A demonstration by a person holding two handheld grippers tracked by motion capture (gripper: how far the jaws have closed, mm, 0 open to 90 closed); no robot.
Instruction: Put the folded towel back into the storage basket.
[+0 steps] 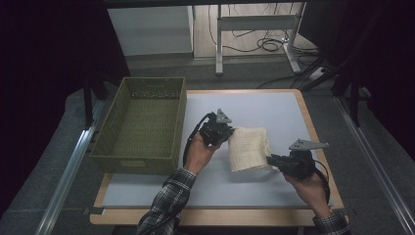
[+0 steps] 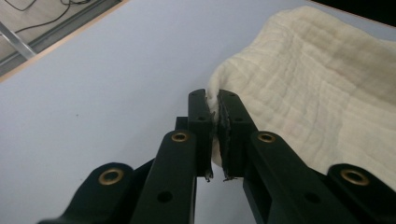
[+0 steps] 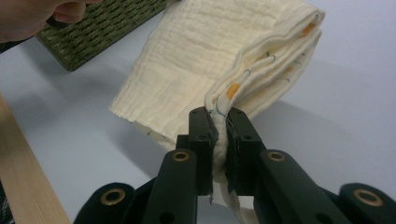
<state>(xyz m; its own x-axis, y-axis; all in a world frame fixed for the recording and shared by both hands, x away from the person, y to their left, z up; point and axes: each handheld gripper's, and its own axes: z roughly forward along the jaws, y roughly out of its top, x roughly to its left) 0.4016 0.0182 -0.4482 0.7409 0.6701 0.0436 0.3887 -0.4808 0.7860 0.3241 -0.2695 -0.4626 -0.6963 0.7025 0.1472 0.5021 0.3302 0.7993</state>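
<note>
Two grippers — left gripper (image 1: 230,131), right gripper (image 1: 268,158) — clamping folded cloth (image 1: 249,148)

No readable text or labels anywhere

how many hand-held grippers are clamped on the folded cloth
2. The left hand-held gripper grips the cream cloth at its upper left edge, beside the green basket; the right hand-held gripper grips its lower right corner.
</note>
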